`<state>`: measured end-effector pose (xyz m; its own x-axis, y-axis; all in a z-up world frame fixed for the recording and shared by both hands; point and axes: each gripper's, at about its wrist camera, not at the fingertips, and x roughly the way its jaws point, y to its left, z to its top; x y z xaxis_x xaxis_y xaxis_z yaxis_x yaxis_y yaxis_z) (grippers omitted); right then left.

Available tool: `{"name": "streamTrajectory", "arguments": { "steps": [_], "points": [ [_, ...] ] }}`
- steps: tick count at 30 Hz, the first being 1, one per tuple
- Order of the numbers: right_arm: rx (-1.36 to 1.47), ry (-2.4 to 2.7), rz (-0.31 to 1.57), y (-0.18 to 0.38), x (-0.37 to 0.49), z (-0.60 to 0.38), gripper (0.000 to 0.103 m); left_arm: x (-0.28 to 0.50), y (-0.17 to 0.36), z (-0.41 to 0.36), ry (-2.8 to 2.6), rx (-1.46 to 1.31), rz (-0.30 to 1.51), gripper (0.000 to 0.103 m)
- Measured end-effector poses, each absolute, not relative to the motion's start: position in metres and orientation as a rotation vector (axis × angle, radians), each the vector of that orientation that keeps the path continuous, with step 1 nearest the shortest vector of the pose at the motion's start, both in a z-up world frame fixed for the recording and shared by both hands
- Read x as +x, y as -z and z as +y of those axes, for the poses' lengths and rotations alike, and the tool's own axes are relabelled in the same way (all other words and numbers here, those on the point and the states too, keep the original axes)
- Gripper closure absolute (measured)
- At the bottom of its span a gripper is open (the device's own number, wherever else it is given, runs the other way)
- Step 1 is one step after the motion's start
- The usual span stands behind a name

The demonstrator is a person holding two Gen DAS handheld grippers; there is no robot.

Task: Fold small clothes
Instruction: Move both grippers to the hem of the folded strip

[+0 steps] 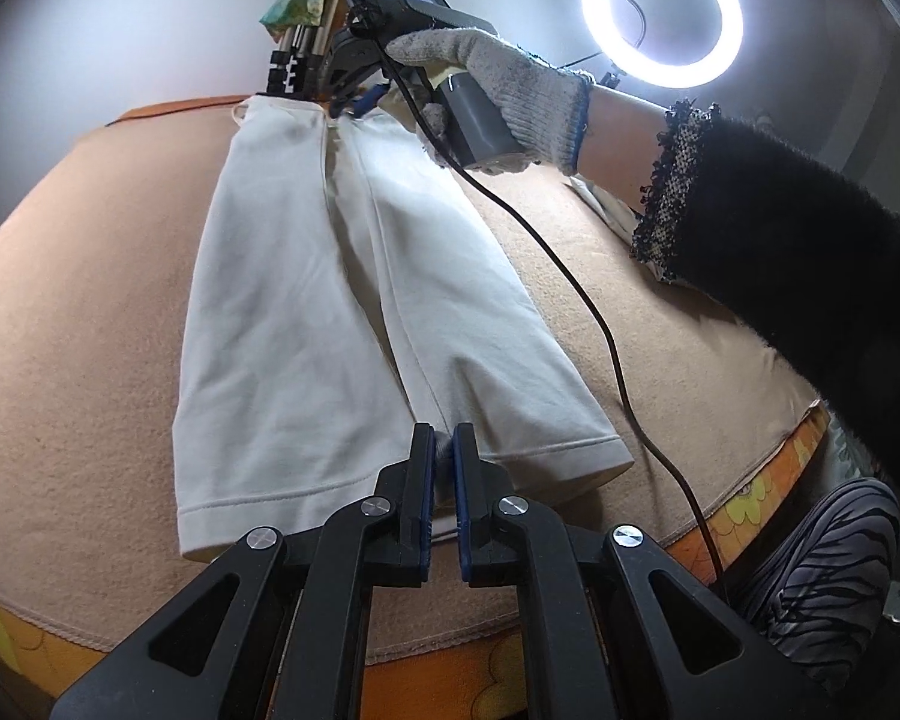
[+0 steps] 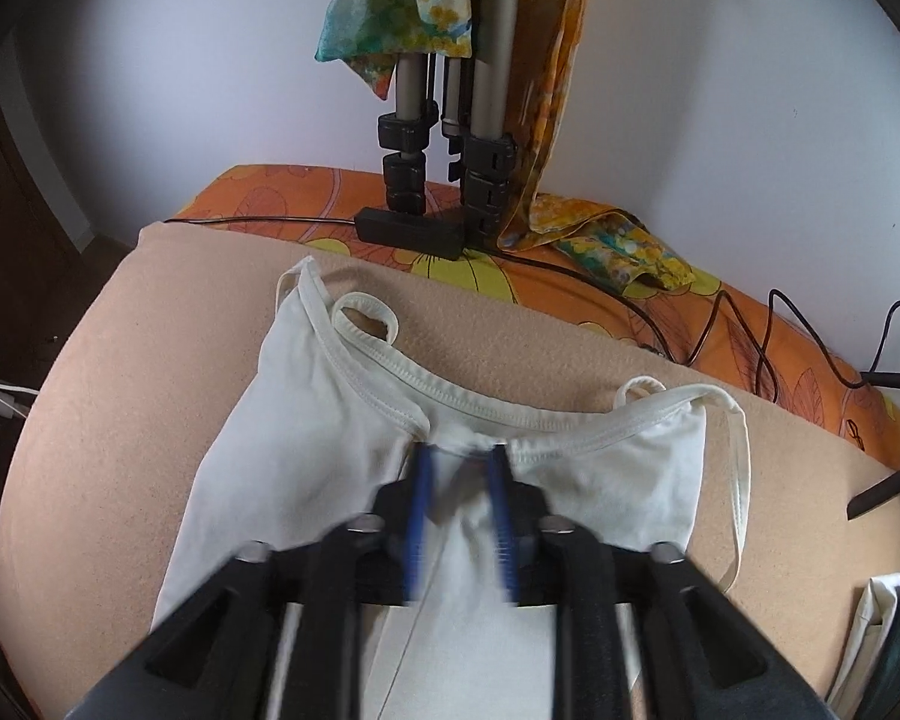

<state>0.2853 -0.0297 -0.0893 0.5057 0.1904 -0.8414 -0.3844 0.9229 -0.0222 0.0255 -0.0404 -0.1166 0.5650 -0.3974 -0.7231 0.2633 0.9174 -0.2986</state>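
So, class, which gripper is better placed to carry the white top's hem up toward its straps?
Left. The left gripper pinches the white top at its hem; the right gripper sits at the neckline end.

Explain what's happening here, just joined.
A person with two handheld grippers is folding a small white strappy camisole top laid flat on a beige fleece blanket. The left gripper is pinched on the middle of the hem at the near end. The right gripper, held in a grey knit glove, sits at the neckline between the straps, jaws a little apart with fabric between them. Both sides look already folded to the middle.
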Motion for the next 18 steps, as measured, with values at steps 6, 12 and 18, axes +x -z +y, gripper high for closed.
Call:
{"name": "streamTrajectory", "arguments": {
  "steps": [6,12,18],
  "points": [
    [-0.184,-0.376,0.936,0.071,0.27,-0.042,0.07,0.018,0.111,-0.037,0.392,-0.156,0.878,0.085],
    [-0.131,-0.407,0.903,0.045,0.237,-0.07,0.068,0.013,0.099,-0.027,0.394,-0.167,0.842,0.076],
    [-0.077,-0.443,0.884,0.025,0.188,-0.105,0.068,0.013,0.089,-0.009,0.383,-0.189,0.829,0.068]
  ]
}}
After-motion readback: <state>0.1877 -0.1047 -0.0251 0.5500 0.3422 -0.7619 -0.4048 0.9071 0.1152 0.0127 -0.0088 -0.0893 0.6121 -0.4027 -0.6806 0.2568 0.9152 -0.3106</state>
